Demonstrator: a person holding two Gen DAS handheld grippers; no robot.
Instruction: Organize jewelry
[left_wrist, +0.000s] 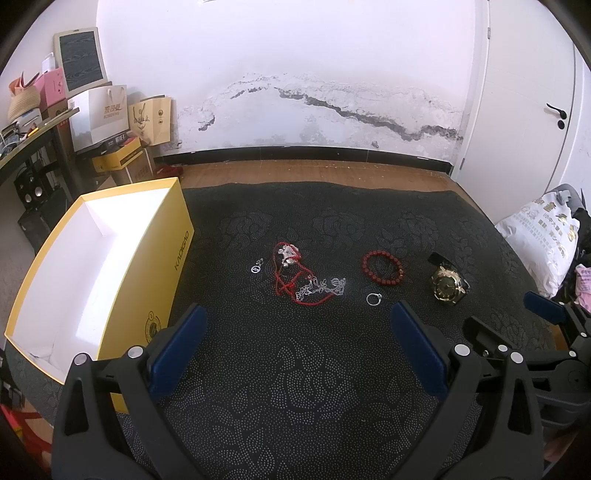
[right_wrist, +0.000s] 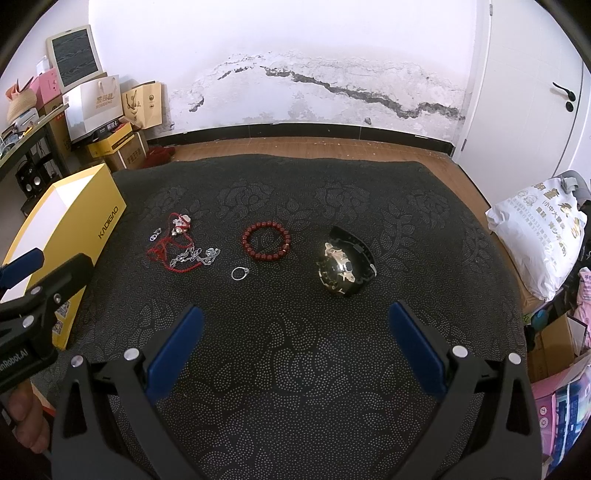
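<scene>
Dark dotted cloth covers the worktop (left_wrist: 295, 387) under a cracked white wall. From the left wrist, the left gripper (left_wrist: 295, 325) stands spread wide and empty. Ahead of its fingers lie a red cord (left_wrist: 286, 275) tangled with a silver chain (left_wrist: 325, 286); a small charm (left_wrist: 256, 266) sits just left of that, a ring (left_wrist: 373, 299) near the right fingertip, a bead bracelet (left_wrist: 383, 267) beyond it, and a watch (left_wrist: 447, 286) further right. A yellow box (left_wrist: 110, 266) lies open beside the left finger, its white inside bare.

From the right wrist, the right gripper (right_wrist: 295, 321) is likewise spread and empty, with the watch (right_wrist: 341, 271) just ahead of its right finger. Only the left view shows inside the box; this one shows the watch's curved strap more clearly.

The watch looks heaviest and stiff, best pinched across the case. Cord and chain are limp and may drag each other. The ring is tiny and slippery.
</scene>
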